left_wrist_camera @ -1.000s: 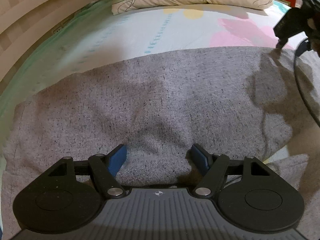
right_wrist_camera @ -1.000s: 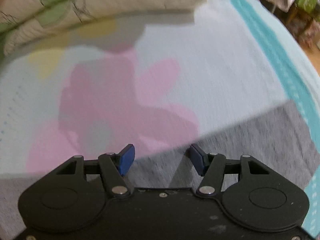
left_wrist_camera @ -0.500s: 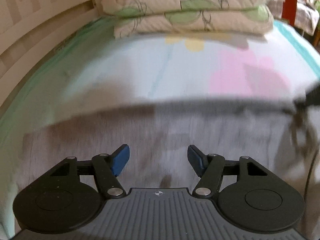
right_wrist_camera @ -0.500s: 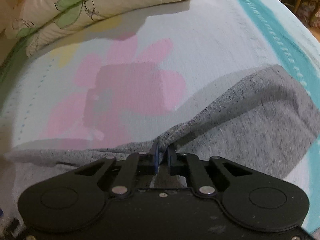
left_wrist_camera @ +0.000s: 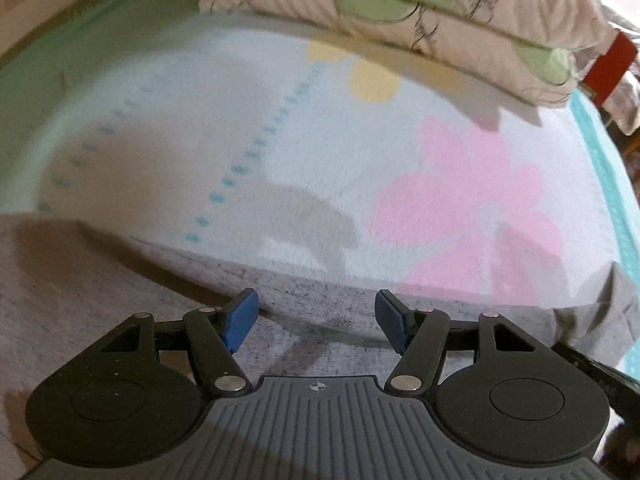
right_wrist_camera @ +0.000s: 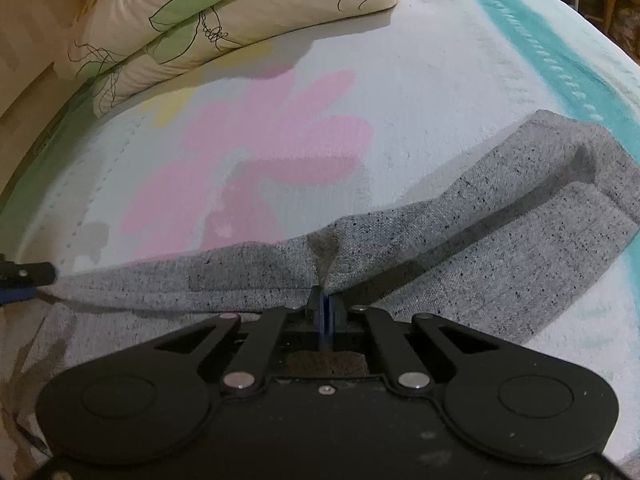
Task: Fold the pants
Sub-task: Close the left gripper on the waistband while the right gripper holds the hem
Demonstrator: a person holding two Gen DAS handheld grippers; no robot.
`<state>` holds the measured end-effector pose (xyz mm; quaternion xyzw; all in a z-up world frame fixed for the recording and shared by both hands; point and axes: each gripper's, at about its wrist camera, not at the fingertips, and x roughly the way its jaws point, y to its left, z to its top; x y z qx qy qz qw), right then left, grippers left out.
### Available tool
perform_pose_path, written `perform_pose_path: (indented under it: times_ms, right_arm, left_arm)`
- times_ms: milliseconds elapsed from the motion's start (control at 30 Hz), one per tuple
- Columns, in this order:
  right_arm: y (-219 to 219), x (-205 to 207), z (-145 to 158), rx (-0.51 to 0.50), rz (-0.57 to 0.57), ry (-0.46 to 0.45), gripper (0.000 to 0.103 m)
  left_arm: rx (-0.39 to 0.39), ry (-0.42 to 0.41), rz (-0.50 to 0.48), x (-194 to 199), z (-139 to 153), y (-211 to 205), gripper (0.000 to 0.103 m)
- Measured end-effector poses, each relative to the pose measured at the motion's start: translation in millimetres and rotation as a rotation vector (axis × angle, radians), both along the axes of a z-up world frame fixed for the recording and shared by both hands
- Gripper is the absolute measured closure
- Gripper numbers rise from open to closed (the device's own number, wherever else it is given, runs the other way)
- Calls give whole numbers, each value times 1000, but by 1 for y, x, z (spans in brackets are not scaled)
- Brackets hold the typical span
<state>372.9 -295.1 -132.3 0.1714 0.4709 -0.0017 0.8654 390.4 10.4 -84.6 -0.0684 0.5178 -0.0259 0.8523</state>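
Grey speckled knit pants (right_wrist_camera: pixel 460 240) lying on a bed (right_wrist_camera: pixel 440 92) covered by a sheet printed with pink and yellow flowers, two pillows (right_wrist_camera: pixel 224 20) stacked at the far end. The right tool (right_wrist_camera: pixel 325 308) is pressed together on the far edge of the pants, the cloth gathering into a small peak where it enters the blue pads and the edge rising clear of the layer beneath. The left tool (left_wrist_camera: pixel 316 320) is spread, its blue pads (left_wrist_camera: pixel 239 318) poised over the same far edge with nothing between them. The fabric is judged soft, light and limp: it sags between held points and creases readily, so it is best taken at an edge or hem, at two well-separated points, so that the lifted edge stays taut during folding. It appears neither slippery nor fragile. The right wrist view alone shows the pinch, the raised fold running toward the teal stripe (right_wrist_camera: pixel 532 40) at the bed's side, and a dark tip at its left margin that is probably the left tool. The left wrist view alone shows the broad flat expanse of pants (left_wrist_camera: pixel 80 300) toward the left and the unoccupied gap between its own fingers.
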Motion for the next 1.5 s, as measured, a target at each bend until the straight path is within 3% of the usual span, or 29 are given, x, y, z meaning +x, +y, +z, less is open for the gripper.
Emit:
perform_pose_path:
  times_ms: [267, 500, 600, 733, 933, 967, 1000, 1033, 1267, 1500]
  right_arm:
    - [-2, -17, 2, 19, -3, -20, 101]
    - [-6, -20, -1, 31, -10, -29, 101]
    - [-8, -22, -1, 42, -16, -31, 101]
    - [-11, -22, -2, 51, -13, -34, 101]
    - [-13, -23, -2, 57, -11, -36, 101]
    - [-14, -22, -2, 60, -11, -36, 101]
    - [-14, -23, -3, 61, -11, -38, 101]
    - [-15, -23, -3, 63, -11, -39, 101]
    - [-19, -33, 1, 102, -27, -75, 100]
    - [-17, -80, 32, 88, -13, -143, 100]
  left_arm:
    - [-63, 52, 132, 13, -20, 8, 40]
    - [-139, 46, 204, 6, -22, 14, 39]
    - [-213, 50, 231, -3, -20, 19, 39]
    - [-215, 50, 249, -7, -19, 19, 39]
    - [-174, 69, 259, 20, -18, 15, 40]
    - [-175, 65, 257, 22, -19, 15, 50]
    - [-172, 47, 258, 24, -20, 15, 78]
    - [-155, 34, 260, 25, -21, 15, 94]
    - [-130, -121, 173, -13, 5, 15, 100]
    - [-75, -297, 66, -111, 53, 13, 100]
